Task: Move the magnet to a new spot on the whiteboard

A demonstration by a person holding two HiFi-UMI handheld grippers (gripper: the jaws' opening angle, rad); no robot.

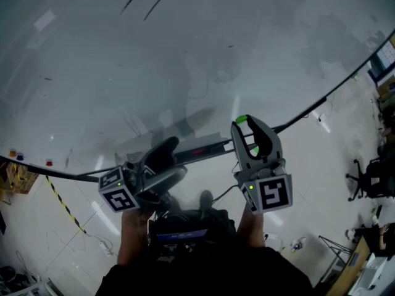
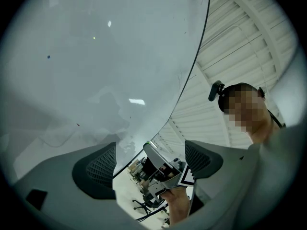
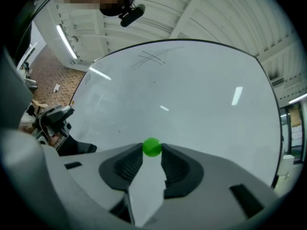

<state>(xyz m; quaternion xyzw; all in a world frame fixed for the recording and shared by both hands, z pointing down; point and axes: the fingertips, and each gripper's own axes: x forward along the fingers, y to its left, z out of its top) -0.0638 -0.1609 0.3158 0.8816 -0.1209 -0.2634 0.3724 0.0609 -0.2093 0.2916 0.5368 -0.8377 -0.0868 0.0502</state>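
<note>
Two grippers sit close below me. The left gripper (image 2: 151, 159) is spread wide with nothing between its pads. It is tilted up beside the board's edge, parked there, I judge, so it won't foul the carry. The right gripper (image 3: 152, 153) is pinched on the green magnet (image 3: 152, 147), taking it at the very tips of the jaws so its front stays free to meet the whiteboard (image 3: 201, 90). Whether the magnet touches the surface I cannot tell. Beyond it lies bare board, with faint crossed pen strokes (image 3: 152, 56) higher up; I'd set it down short of those.
</note>
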